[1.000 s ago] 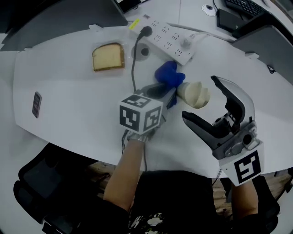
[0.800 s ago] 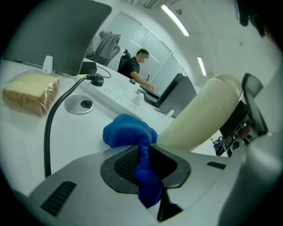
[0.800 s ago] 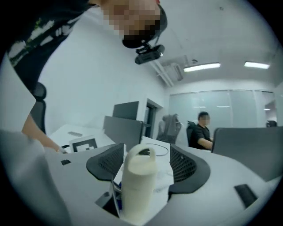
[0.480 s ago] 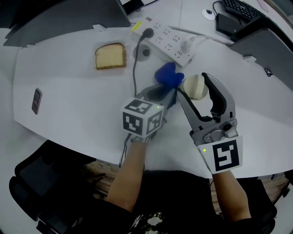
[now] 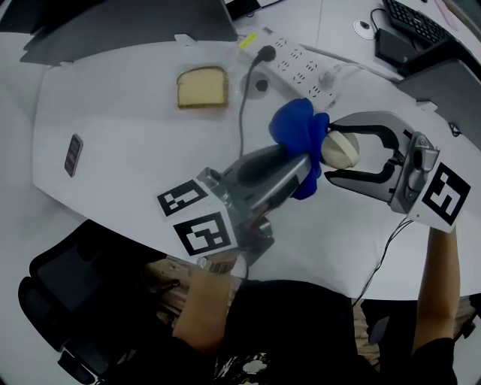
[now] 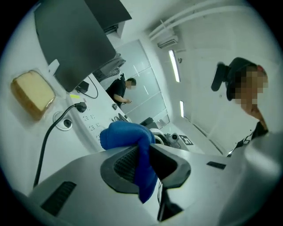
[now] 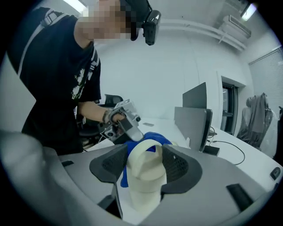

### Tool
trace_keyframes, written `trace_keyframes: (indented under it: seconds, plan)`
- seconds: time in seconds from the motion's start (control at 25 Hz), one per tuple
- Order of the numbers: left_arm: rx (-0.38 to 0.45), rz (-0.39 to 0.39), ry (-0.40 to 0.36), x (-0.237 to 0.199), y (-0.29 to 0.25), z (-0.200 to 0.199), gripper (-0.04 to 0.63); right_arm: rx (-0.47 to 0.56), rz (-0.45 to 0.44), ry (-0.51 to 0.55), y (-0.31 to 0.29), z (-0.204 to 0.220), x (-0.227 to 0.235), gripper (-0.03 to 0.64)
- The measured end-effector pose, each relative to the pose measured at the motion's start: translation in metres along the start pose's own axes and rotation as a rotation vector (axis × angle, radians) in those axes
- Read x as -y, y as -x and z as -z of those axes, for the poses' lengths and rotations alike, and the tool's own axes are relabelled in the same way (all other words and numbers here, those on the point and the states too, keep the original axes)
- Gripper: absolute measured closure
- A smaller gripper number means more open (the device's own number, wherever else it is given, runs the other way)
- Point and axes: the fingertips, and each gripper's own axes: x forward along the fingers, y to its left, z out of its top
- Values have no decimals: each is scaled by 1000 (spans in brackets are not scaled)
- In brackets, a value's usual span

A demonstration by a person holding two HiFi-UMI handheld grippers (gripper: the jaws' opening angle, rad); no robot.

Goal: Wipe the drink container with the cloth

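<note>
In the head view the cream drink container is off the white table, lying sideways between the jaws of my right gripper, which have just closed on it. The right gripper view shows the container pinched by both pads, with the blue cloth just behind it. My left gripper is raised and shut on the blue cloth, which bunches against the container's left end. In the left gripper view the cloth hangs from the closed jaws of that gripper.
A slice of bread lies at the table's far left. A white power strip with a black cable sits behind the grippers. A small dark device lies near the left edge. A keyboard is at the far right.
The right gripper swung in over the container, closed on it and lifted it off the table. The left gripper rose and tilted, carrying the cloth up against the container.
</note>
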Motion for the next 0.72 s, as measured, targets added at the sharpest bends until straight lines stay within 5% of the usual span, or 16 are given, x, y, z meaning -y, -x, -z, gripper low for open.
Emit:
trace_keyframes:
  seconds: [0.2, 0.4, 0.72]
  plan:
    - [-114, -125, -107, -25, -16, 23, 528, 56, -14, 23, 4, -2, -4, 377]
    - [-288, -295, -46, -99, -26, 87, 528, 57, -2, 31, -1, -6, -1, 377]
    - [-197, -382, -11, -119, -36, 103, 528, 234, 255, 82, 30, -29, 24, 373]
